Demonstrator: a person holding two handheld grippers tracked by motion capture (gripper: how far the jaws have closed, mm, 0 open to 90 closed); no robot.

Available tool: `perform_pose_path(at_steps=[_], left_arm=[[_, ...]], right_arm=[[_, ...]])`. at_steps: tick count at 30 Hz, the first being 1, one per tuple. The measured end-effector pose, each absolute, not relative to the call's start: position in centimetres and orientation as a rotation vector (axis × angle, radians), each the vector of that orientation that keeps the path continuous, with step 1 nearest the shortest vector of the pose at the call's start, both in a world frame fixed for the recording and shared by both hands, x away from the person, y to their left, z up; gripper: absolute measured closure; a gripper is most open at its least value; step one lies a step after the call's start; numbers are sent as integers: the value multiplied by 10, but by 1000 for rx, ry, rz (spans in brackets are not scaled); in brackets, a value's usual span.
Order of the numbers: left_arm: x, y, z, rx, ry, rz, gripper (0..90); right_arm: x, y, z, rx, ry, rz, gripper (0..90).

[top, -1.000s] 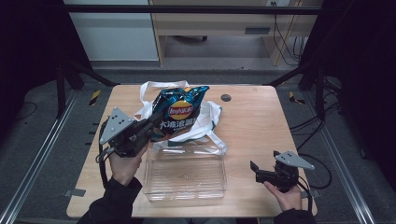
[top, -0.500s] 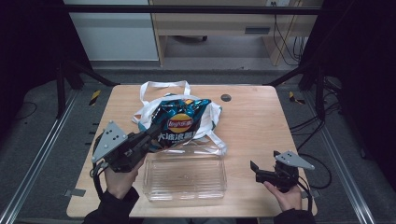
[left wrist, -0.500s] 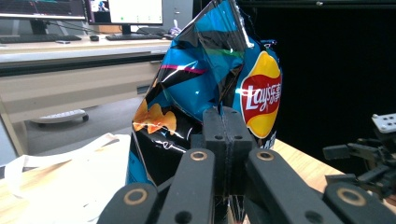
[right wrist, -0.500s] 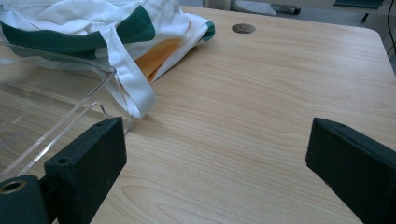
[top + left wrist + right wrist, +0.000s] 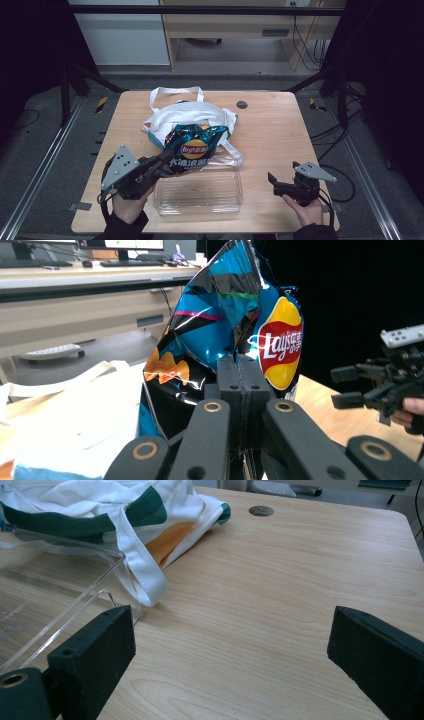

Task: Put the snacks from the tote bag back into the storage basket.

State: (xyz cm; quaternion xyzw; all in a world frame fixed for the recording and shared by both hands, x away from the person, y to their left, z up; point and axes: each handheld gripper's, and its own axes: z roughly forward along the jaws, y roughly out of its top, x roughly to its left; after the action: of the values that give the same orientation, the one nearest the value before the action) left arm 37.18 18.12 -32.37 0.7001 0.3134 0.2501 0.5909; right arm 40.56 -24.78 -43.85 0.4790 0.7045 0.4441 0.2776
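The left claw [image 5: 161, 165] now sits lower and nearer the person than a second ago, and the chip bag [image 5: 196, 148] has come with it: a second ago the bag stood over the tote [image 5: 187, 114], and now it hangs past the tote's near edge, over the far rim of the clear tray [image 5: 199, 192]. The bag has also tipped, its top leaning away from the claw. The right claw [image 5: 272, 182] has not moved; it stays low over the desk [image 5: 280, 130], well to the right of the tray, jaws wide apart with bare wood between them.

The left claw's jaws are pressed together on the bag's lower edge, and the bag rises straight up from them in the left gripper view. The tote lies just behind and left of the bag there, and the right claw shows off to the right, farther away.

The bag is blue and black with orange chip pictures. Its red and yellow roundel reads "Lay's", with two Chinese characters beside it that are too small to read surely. In the high view a line of white Chinese characters runs under the logo, too blurred to make out.

From the right claw, the tote's white strap and green trim lie ahead and to the left, touching the tray's corner.
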Motion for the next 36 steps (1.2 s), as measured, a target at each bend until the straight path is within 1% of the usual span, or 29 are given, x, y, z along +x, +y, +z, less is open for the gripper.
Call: perform_pose_path(at_steps=[10,16,31,36], left_arm=[[368,175,-335,1657,723,546,900],[370,170,-347,1678,732,496,900],[376,161,-371,1731,752,438,900],[379,160,-380,1740,768,397,900]], right_arm=[[405,-248,-438,1280,1890,1198,56],[405,-248,-438,1281,1891,1199,55],[405,-247,-437,1277,1891,1200,55],[405,-247,-437,1275,1892,1199,56]])
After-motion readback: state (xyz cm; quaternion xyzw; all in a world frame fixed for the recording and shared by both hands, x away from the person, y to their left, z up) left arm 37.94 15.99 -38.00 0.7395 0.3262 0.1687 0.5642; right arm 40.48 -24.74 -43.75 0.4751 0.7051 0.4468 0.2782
